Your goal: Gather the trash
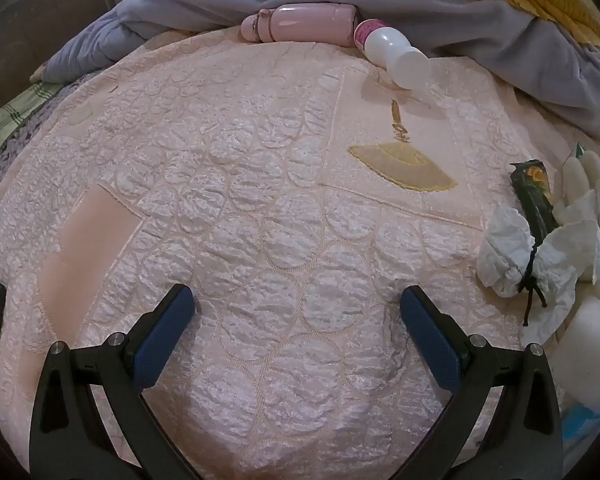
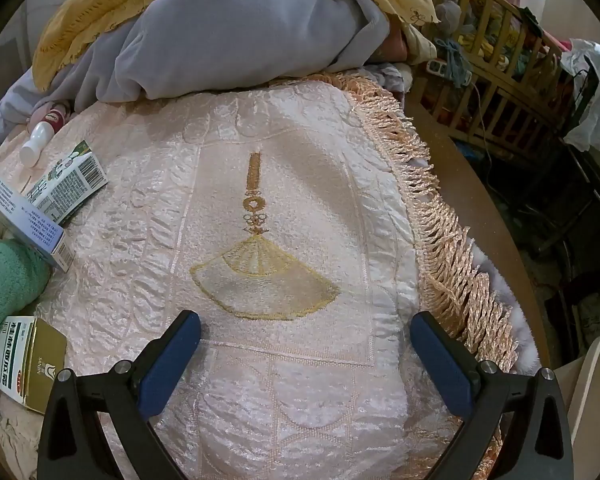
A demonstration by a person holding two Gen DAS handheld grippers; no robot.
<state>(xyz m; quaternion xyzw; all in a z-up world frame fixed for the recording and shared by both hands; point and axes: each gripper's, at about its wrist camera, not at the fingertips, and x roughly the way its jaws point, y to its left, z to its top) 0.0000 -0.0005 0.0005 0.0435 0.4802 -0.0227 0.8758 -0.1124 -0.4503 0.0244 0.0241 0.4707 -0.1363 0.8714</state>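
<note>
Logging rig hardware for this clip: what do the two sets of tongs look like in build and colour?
Both match. The left tongs and right tongs have black, angular, hollowed-out plastic arms with silver round bolts at the joints. Each finger carries a flat, rectangular dark-blue pad with a fine texture. No cables, labels or sleeves are visible in either wrist view.

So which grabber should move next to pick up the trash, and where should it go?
Probably the left gripper should swing a little to its right, toward the crumpled white tissue. Both grippers are open and hold nothing, hovering over the pink bedspread. The tissue lies just beyond the left gripper's right finger, so it looks like the closest trash. The right gripper has only bare cover ahead.
</note>
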